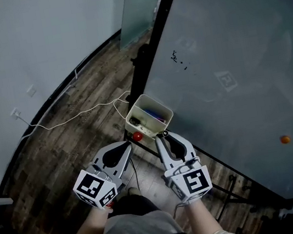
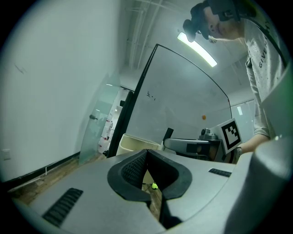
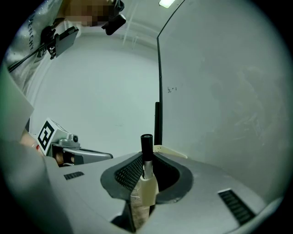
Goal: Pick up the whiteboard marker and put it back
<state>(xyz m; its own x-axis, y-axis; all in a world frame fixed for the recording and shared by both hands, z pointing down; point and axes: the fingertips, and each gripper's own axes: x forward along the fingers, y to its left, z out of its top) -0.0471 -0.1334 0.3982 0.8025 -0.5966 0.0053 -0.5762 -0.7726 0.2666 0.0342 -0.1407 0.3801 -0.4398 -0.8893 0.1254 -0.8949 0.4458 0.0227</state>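
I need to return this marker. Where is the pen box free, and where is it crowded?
The cream pen box looks bare at its far end, by the whiteboard's black frame. Its near end, beside the red object, is crowded with pens.

Black-capped whiteboard marker [image 3: 146,143] upright in right tongs [image 3: 147,155]

Pale grey T-shirt [image 2: 264,55]: dark print beginning "GIVE" (the rest is cut off). Large white whiteboard [image 1: 223,45]: small dark scribbles [image 1: 179,61], illegible. Black-and-white square markers [image 1: 195,180]: patterns only.
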